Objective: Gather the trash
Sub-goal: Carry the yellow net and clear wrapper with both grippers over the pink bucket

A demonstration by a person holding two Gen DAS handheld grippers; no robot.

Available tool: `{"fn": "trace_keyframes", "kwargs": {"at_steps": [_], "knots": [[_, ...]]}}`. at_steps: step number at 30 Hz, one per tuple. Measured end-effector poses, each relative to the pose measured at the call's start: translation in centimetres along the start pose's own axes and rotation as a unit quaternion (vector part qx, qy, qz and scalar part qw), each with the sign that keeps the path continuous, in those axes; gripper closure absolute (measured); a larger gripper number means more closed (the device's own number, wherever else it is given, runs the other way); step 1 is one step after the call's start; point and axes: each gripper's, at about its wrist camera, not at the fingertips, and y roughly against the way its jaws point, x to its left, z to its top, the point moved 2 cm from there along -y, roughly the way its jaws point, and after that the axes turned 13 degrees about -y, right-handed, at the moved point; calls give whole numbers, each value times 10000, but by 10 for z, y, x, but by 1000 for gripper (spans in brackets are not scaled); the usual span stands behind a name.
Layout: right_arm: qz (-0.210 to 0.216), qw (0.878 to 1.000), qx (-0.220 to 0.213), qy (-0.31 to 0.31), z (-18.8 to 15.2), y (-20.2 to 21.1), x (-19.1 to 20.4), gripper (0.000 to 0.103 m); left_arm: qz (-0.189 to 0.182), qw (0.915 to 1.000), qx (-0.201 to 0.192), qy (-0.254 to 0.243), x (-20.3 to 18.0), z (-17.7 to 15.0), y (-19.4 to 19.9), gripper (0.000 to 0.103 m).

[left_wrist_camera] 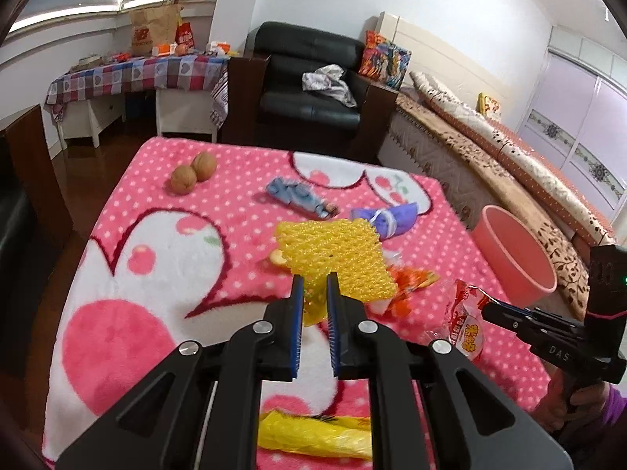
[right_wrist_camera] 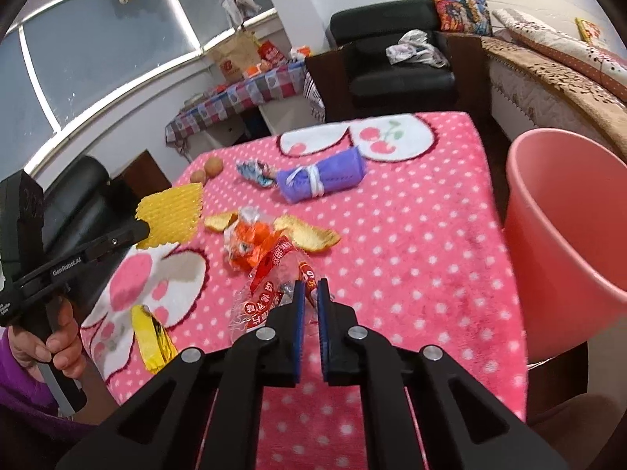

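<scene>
- Yellow foam fruit-net sleeve (left_wrist_camera: 337,258) pinched at its near edge by left gripper (left_wrist_camera: 315,280), lifted clear above middle of pink polka-dot blanket (left_wrist_camera: 243,180) covering the table.
- Judged very light, soft and springy; edge hold enough, though liable to flop or snag on the open mesh.
- Clear crinkly plastic wrapper with red print (right_wrist_camera: 270,293) clamped at one end by right gripper (right_wrist_camera: 307,286), jaws pressed nearly together on the thin film, near the blanket's near edge.
- Judged weightless, slippery and noisy; best taken on a bunched fold, not a single flat layer.
- Left lying mid-blanket: orange foil wrapper (right_wrist_camera: 250,243), pieces of orange peel (right_wrist_camera: 309,235), rolled purple cloth (right_wrist_camera: 321,178), small blue wrapper (left_wrist_camera: 301,196).
- Yellow plastic packet (right_wrist_camera: 151,337) near the near-left corner; two brown walnuts (left_wrist_camera: 194,172) toward the far-left corner.
- Pink plastic bucket (right_wrist_camera: 568,235) just beyond the blanket's right edge, judged the likely drop point.
</scene>
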Motion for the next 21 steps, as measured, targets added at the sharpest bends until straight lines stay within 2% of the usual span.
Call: {"fn": "trace_keyframes", "kwargs": {"at_steps": [9, 21], "knots": [[-143, 9980, -564, -234, 22, 29, -24, 98, -347, 9986, -272, -284, -37, 29, -5, 92], [-622, 9851, -1346, -870, 50, 81, -92, 98, -933, 9920, -397, -757, -107, 67, -34, 92]]}}
